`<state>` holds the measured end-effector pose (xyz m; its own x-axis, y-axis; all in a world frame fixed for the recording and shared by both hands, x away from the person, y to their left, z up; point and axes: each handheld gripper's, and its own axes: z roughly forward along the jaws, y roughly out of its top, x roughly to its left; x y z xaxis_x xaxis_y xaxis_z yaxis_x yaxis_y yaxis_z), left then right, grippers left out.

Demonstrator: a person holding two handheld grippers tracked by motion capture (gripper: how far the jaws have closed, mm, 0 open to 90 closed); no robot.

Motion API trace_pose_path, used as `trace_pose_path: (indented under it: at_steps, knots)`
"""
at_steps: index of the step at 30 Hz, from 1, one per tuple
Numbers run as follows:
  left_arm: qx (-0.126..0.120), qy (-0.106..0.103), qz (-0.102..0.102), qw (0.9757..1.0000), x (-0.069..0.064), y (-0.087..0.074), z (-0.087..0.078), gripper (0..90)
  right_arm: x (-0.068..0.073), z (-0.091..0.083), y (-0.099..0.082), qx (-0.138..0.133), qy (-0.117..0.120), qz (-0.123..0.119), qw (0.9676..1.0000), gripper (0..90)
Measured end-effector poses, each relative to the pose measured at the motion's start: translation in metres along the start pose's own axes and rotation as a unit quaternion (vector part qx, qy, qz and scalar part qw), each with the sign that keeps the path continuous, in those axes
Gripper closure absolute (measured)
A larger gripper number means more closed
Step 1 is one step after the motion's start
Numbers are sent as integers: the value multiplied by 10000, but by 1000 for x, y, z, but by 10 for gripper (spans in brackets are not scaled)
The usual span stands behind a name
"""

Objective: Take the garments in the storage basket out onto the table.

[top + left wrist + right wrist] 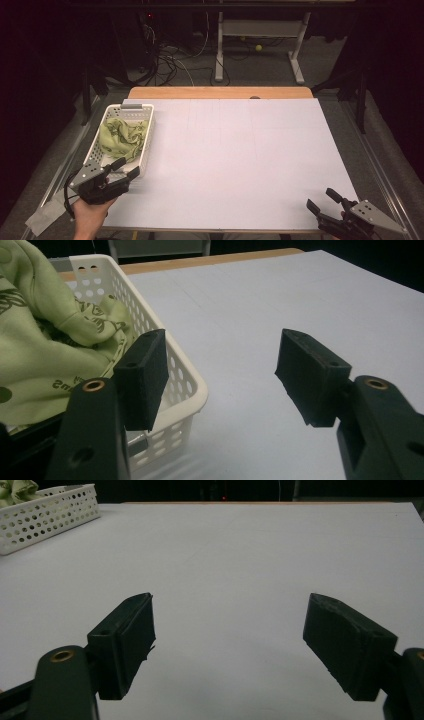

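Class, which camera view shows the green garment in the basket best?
The left gripper view: the green garment is close, with its folds and dark print visible. The high view shows it small, bunched in the white basket. The right gripper view catches a corner.

Green cloth (35, 340) cut off at left edge in left gripper view; print on it too blurry to read.

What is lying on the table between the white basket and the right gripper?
Nothing: in the high view, the table is bare between the white basket and the right gripper.
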<state>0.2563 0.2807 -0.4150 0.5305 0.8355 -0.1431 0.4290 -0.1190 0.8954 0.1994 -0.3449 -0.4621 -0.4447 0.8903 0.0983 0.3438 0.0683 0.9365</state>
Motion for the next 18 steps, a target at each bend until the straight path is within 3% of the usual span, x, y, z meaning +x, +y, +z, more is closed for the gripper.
trace_pose_path:
  at_steps: [18]
  knots:
    - [80, -99, 85, 9999, -2, 15, 17, 348, 0, 0, 0, 3, -1, 29, 10000, 208]
